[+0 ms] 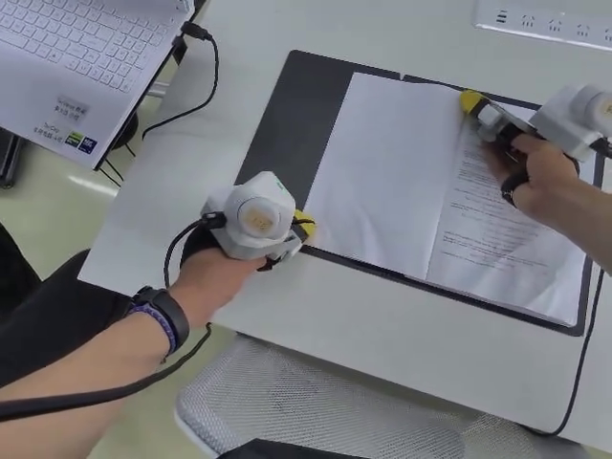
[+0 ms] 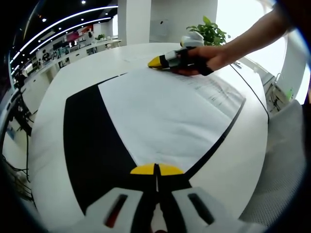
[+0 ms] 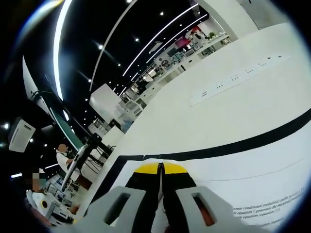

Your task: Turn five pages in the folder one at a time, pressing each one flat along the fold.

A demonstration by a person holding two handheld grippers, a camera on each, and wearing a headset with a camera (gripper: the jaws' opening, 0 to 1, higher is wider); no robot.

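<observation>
Folder [image 1: 287,124] lies open on the surface [image 1: 382,325], with the blank turned page [image 1: 382,172] over its left half. Left tool [image 1: 304,227], jaws clenched, sits at that page's near corner, likely pinning it flat (paper between the tips? cannot tell). Right tool [image 1: 471,101], also clenched, bears on the fold's far end, probably to start the crease.

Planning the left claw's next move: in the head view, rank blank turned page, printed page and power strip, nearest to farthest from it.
1. Blank turned page, beside the tips of the left claw.
2. Printed page, right of the fold.
3. Power strip, desk's far right edge.
</observation>
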